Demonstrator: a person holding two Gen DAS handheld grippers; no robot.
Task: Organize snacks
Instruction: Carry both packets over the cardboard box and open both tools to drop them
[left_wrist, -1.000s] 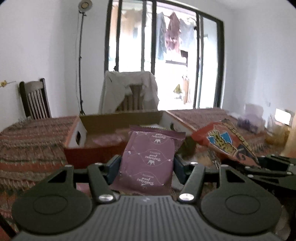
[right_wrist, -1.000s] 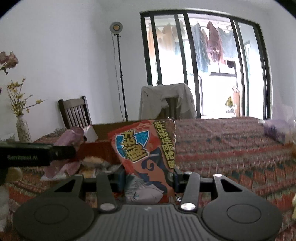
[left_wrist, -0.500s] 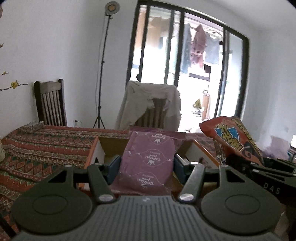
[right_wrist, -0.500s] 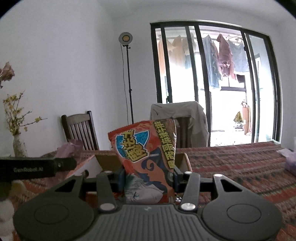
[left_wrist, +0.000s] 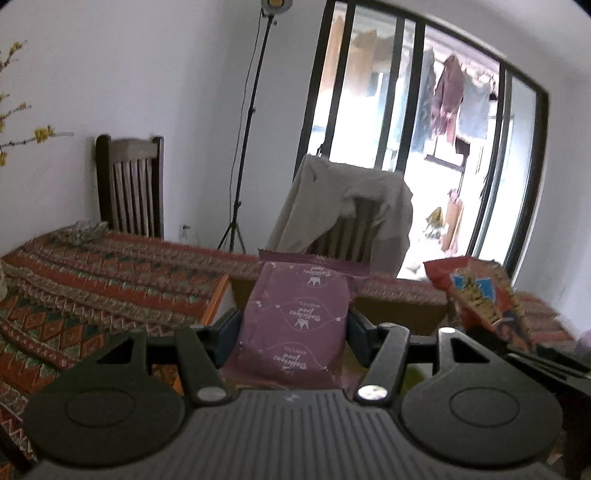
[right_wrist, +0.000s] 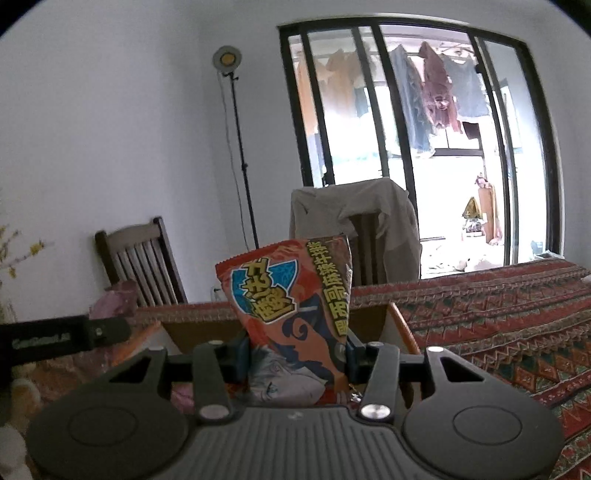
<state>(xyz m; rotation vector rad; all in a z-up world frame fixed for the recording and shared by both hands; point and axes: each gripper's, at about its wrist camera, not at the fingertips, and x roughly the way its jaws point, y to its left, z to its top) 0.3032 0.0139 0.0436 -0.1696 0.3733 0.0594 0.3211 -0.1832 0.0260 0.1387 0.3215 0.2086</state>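
My left gripper (left_wrist: 293, 338) is shut on a purple snack packet (left_wrist: 299, 317) that stands upright between its jaws. My right gripper (right_wrist: 295, 350) is shut on an orange snack bag (right_wrist: 291, 295) with blue and yellow lettering, also upright. The orange snack bag (left_wrist: 480, 295) and the right gripper's body appear at the right edge of the left wrist view. The left gripper's body (right_wrist: 55, 336) and the purple packet's top (right_wrist: 114, 299) show at the left of the right wrist view. Both grippers hover over an open cardboard box (right_wrist: 199, 328) on the patterned table; its inside is mostly hidden.
A table with a red patterned cloth (left_wrist: 92, 280) spreads below. Two wooden chairs stand behind it, one bare (left_wrist: 129, 184), one draped with a beige garment (left_wrist: 343, 206). A light stand (left_wrist: 243, 129) and tall glass doors (right_wrist: 424, 147) lie beyond. Yellow flower stems (left_wrist: 22, 136) reach in at left.
Both grippers have travelled forward over the box, each keeping its packet. The box has sunk lower in both views, and the left view has rolled and tilted.
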